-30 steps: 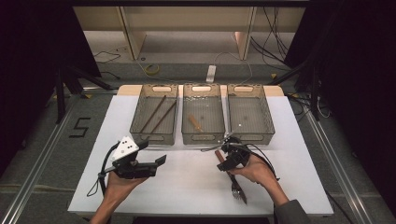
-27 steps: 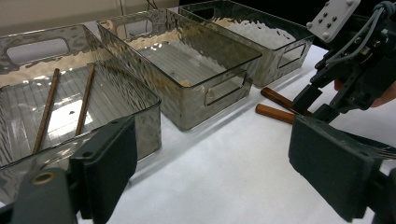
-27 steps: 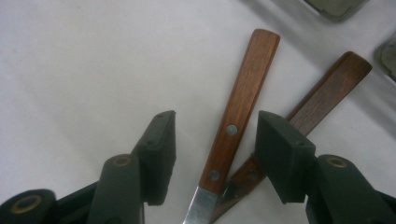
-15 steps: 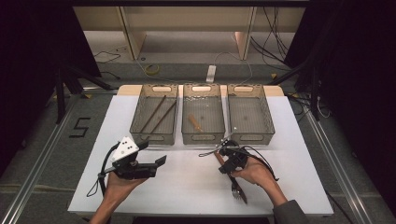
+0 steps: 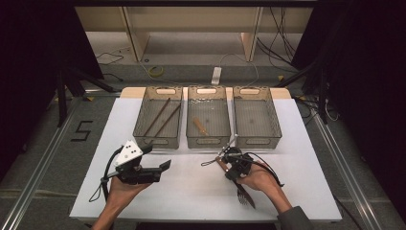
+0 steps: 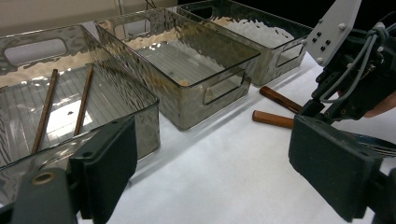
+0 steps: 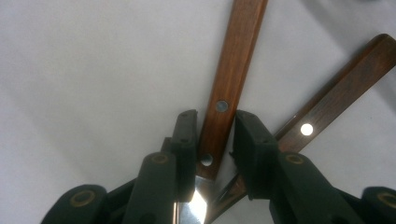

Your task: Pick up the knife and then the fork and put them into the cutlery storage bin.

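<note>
Left to right: the left gripper [image 5: 160, 167] waits wide open near the chopstick tray [image 5: 141, 125], while the right gripper [image 7: 214, 135], its jaws just narrowed around one wooden cutlery handle [image 7: 231, 60] on the table [image 5: 191, 191], should clamp squarely, clear of the crossing second handle [image 7: 336, 98], before lifting.
</note>
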The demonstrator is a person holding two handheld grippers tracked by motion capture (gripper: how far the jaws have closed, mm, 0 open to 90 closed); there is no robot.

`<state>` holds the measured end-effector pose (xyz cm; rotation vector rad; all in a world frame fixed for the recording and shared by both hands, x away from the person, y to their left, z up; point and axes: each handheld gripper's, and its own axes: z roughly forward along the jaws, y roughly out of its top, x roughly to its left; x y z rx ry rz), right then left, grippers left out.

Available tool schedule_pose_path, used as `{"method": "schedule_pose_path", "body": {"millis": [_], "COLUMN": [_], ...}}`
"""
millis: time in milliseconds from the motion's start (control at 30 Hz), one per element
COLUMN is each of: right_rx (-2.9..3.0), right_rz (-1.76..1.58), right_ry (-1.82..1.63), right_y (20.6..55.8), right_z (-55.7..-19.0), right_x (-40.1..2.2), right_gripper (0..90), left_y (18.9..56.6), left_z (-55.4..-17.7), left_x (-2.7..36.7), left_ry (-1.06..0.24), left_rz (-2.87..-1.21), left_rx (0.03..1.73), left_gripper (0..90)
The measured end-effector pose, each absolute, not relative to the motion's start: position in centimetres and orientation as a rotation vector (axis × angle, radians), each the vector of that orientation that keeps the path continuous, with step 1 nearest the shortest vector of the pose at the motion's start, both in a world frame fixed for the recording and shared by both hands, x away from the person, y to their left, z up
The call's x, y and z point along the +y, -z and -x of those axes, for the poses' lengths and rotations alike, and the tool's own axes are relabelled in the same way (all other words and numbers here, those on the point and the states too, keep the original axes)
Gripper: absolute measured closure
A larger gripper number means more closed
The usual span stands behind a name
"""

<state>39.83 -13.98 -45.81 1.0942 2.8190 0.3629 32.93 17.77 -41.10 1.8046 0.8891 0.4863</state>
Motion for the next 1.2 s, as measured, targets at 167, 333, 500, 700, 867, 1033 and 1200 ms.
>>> {"method": "schedule_pose_path", "body": {"millis": [167,333,500,700,867,1033,1200], "right_rx": [2.824,2.83,2.832,2.829,2.815,2.814,2.802], "right_rz": [-1.082,-1.082,-1.075,-1.064,-1.069,-1.076,-1.075], "right_ry": [-0.363,-0.374,-0.382,-0.402,-0.436,-0.479,-0.526], "right_y": [45.8,45.8,45.8,45.6,45.4,45.1,44.8], "right_z": [-39.8,-39.8,-39.8,-39.9,-39.9,-39.9,-40.0], "right_x": [-13.9,-14.0,-14.1,-14.2,-14.4,-14.6,-14.9], "right_gripper": [74.8,76.5,76.9,77.1,77.2,77.4,77.5], "left_y": [41.1,41.1,41.1,41.1,41.1,41.1,41.1], "left_z": [-32.9,-32.9,-32.9,-32.9,-32.9,-32.9,-32.9], "left_x": [17.8,17.8,17.8,17.8,17.8,17.8,17.8], "left_ry": [-0.486,-0.488,-0.49,-0.49,-0.49,-0.491,-0.491], "left_rz": [-1.805,-1.805,-1.806,-1.804,-1.806,-1.805,-1.805], "left_rx": [0.889,0.89,0.889,0.889,0.889,0.89,0.891], "left_gripper": [15.5,15.5,15.5,15.5,15.5,15.5,15.5]}}
